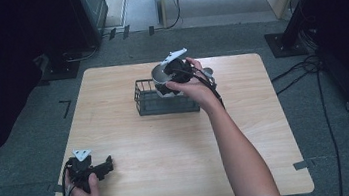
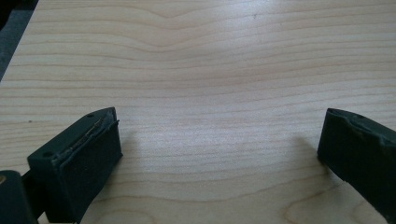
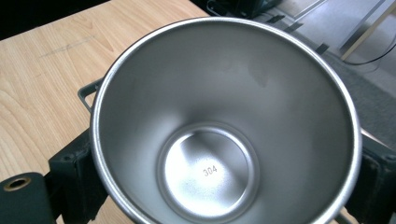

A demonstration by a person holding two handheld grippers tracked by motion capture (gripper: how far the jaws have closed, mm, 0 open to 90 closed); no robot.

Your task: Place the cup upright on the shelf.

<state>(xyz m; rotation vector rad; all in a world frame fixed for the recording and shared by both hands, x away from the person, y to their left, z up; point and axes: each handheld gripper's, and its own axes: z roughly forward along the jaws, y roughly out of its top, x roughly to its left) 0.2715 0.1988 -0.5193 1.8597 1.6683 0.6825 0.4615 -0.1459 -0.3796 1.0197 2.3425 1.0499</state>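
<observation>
— Where is the cup (image 3: 224, 126) in relation to the jaws?

— It sits between the right gripper (image 1: 178, 72) jaws, which are clamped on its outer wall from two opposite sides. In the right gripper view the mouth faces the camera, so the cup's long axis runs roughly along the gripper. From the high view the cup (image 1: 160, 73) is held up over the right end of the wire basket (image 1: 148, 101), tilted, not resting on anything I can make out.

— And the basket itself?

— Near the middle of the bench's (image 1: 133, 148) far edge, its long side lying parallel to that edge. Whether its floor below the cup is free is hard to tell; something pale shows there under the hand.

— Which hand is nearer?

— The right one, plainly. The left gripper (image 1: 90, 168) lies by the near left corner, well apart, jaws spread wide over bare wood with nothing between them.

— Room to move?

— Open bench all around the basket. My guess is a lowering move hinges on clearing the basket's wire rim.
</observation>
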